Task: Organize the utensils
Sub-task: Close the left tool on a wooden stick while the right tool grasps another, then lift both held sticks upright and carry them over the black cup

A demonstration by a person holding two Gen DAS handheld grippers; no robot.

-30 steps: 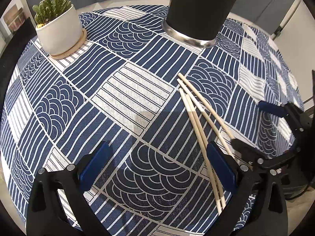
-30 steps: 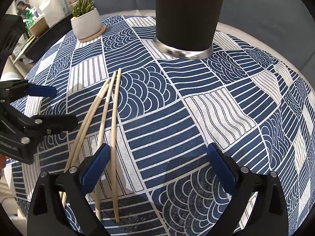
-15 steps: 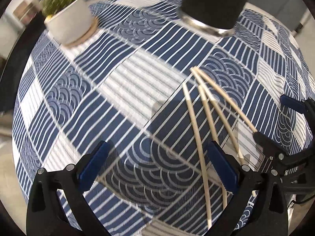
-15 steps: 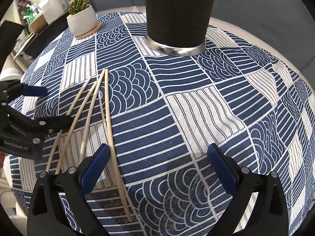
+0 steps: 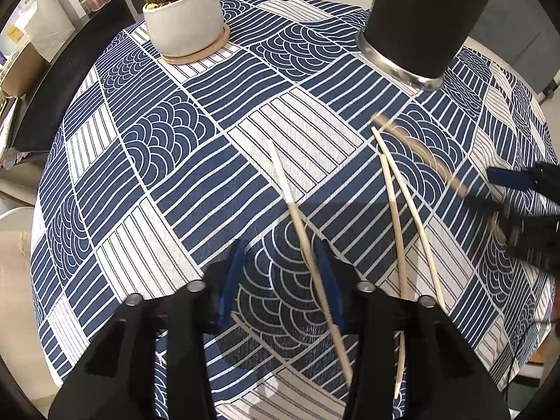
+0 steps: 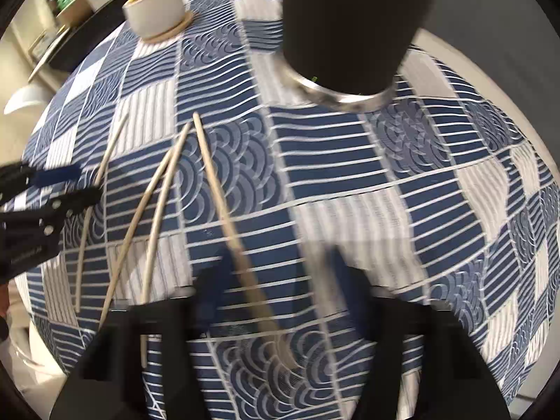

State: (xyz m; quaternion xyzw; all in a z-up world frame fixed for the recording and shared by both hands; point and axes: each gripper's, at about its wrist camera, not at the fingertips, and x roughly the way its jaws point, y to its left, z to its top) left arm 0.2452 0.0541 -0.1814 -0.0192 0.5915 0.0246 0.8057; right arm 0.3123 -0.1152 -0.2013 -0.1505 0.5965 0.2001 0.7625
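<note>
Several pale wooden chopsticks lie on the blue patterned tablecloth (image 5: 147, 189). One chopstick (image 5: 297, 217) runs between the jaws of my left gripper (image 5: 280, 255), close against the right blue pad and far from the left one. These jaws are closing and do not clamp it. In the blurred right wrist view another chopstick (image 6: 224, 213) runs between the jaws of my right gripper (image 6: 280, 266), near the left pad, as these jaws close too. Two more chopsticks (image 5: 402, 217) lie between the grippers. The black cylindrical holder (image 5: 427, 17) stands at the back.
A white pot with a cactus (image 5: 182, 17) sits on a round wooden coaster at the back left. The table's rounded edge runs close along the right side. Shelves with boxes and jars stand beyond the table on the left.
Both grippers' jaws have narrowed from wide apart. One chopstick has come away to the left of the bundle and lies between the left jaws. Another lies between the right jaws.
</note>
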